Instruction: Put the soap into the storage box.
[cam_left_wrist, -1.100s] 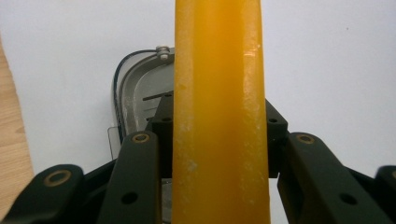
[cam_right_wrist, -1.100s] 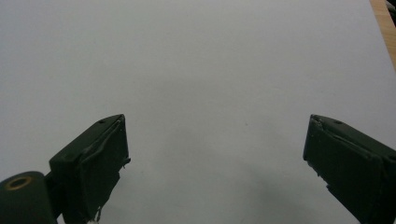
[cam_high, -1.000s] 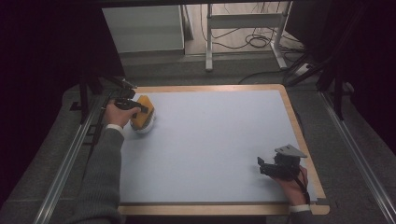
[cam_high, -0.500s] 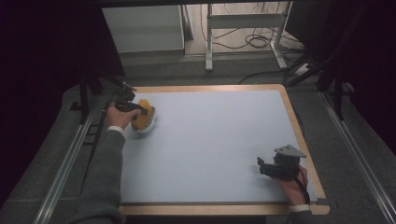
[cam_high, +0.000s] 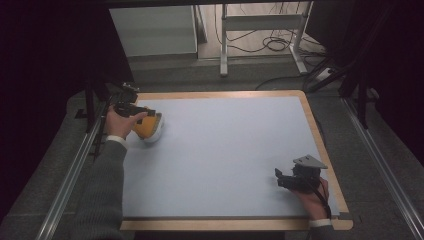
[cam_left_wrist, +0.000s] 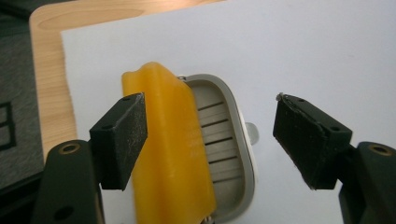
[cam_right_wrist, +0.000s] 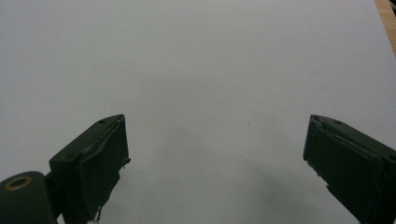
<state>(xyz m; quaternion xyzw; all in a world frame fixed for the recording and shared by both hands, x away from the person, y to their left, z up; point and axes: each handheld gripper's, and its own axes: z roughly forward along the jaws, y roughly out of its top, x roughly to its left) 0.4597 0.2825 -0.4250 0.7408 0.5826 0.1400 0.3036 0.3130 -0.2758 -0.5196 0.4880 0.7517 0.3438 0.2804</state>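
Compared with the earlier high views, little has shifted: the left claw (cam_high: 146, 113) remains over the yellow-and-grey object at the far left corner, and the right claw (cam_high: 279, 179) stays parked at the near right.

Table (cam_high: 320, 130): a wooden-edged board covered by a pale grey mat (cam_high: 225, 150). Both claws work over this mat.

Left claw (cam_left_wrist: 210, 135): its jaws are spread wide and grip nothing. In the left gripper view the left pad (cam_left_wrist: 128, 133) sits just in front of the yellow part, apparently close to it; contact cannot be confirmed. The right pad (cam_left_wrist: 306, 140) stands apart from the object, over bare mat.

Right claw (cam_right_wrist: 215, 163): its jaws are also spread, with plain mat between and ahead of them. No object lies near this claw.

Object: a small grey tray (cam_left_wrist: 224, 144) with slots in its floor, lying between the left claw's jaws. A yellow sponge-like block (cam_left_wrist: 170, 149) rests in or against the tray on the side nearest the left pad. In the high view the block (cam_high: 142, 127) and tray (cam_high: 156, 129) sit directly beneath the left claw, near the mat's far left corner.

Progress, as a judgement: the approach looks complete and the jaws straddle the object, but no grip is made yet. Closing on the block or tray, lifting, and any placement remain. The right claw has no visible share in the work so far.
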